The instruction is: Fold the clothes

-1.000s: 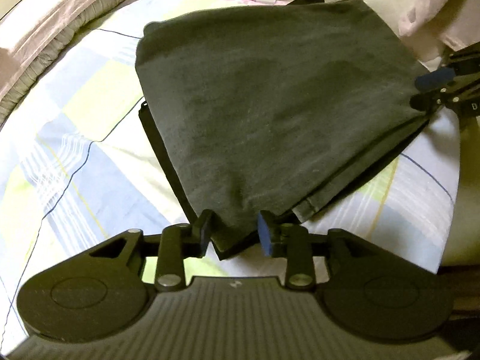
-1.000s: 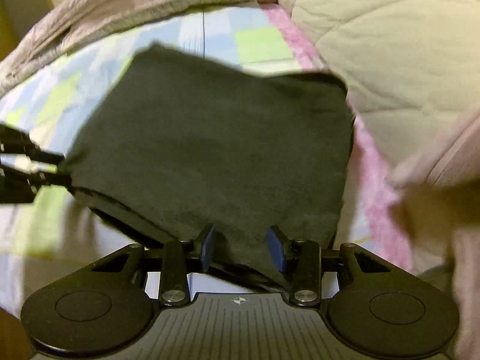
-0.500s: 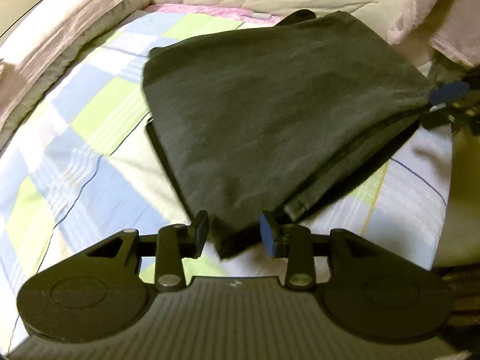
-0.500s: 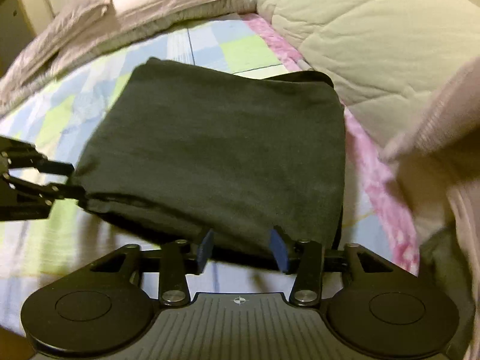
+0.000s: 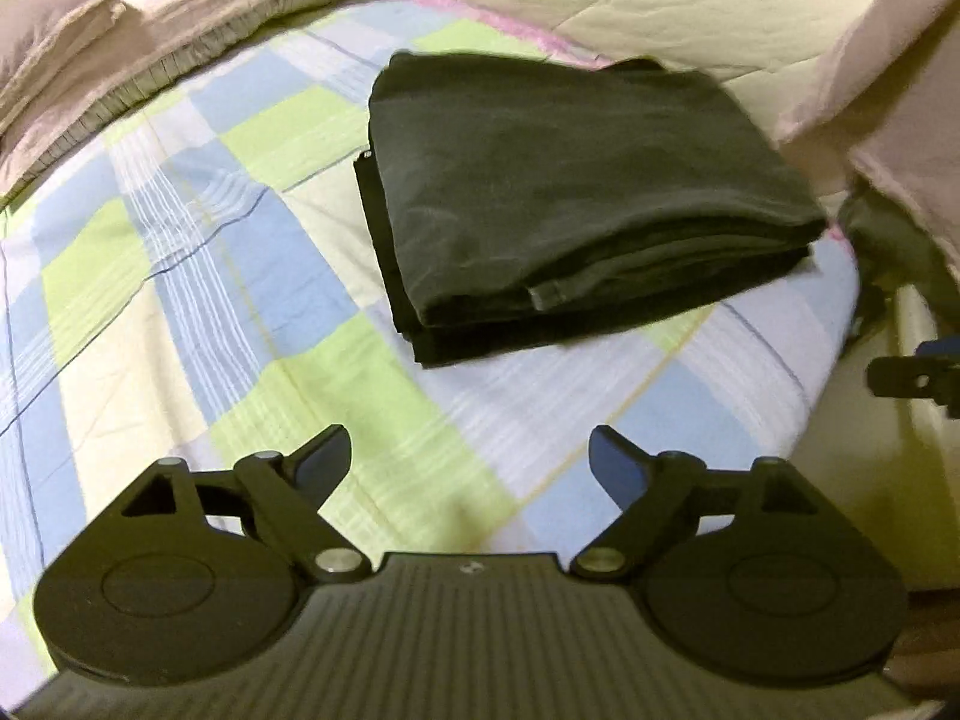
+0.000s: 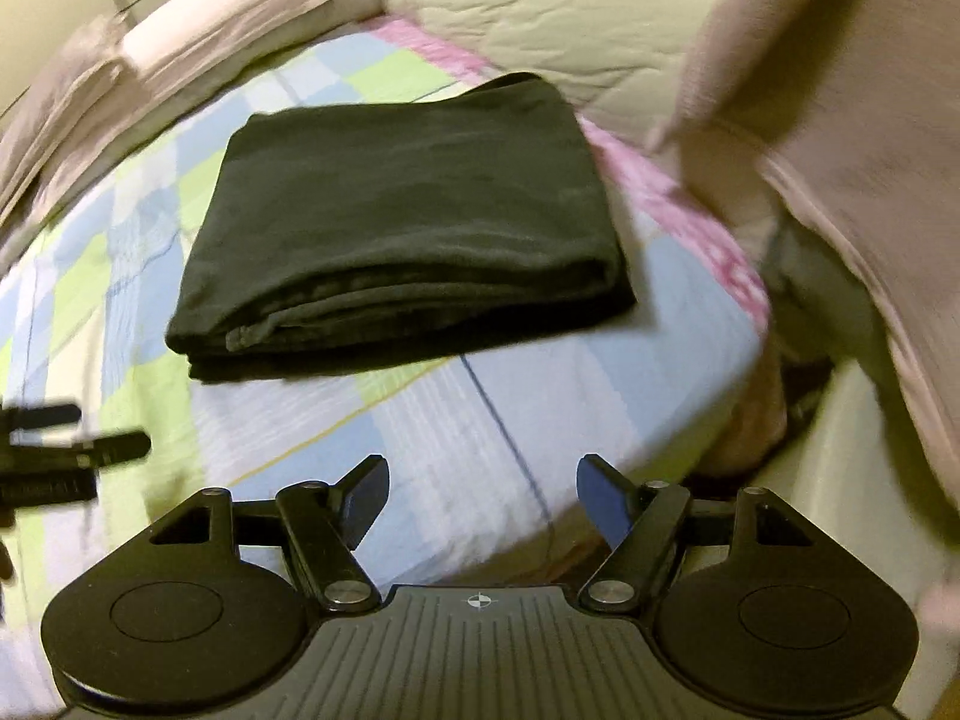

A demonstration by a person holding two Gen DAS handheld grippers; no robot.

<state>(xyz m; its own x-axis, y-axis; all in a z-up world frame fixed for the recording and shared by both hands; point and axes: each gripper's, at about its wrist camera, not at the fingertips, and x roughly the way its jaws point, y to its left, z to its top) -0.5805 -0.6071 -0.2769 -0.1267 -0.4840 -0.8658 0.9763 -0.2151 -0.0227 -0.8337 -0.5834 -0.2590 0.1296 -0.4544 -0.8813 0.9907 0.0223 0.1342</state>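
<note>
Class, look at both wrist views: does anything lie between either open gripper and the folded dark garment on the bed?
Nothing visible does. Only bare checked bedsheet lies between the left gripper and the folded dark garment, and likewise ahead of the right gripper. Both have just been opening, empty.

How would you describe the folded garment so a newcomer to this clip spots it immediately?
Start at the bed with the blue, green and white checked sheet. Near its far right side, beside the cream quilt, lies the folded dark garment, a flat stacked rectangle. It is the only dark, plain thing among pale patterned bedding.
</note>
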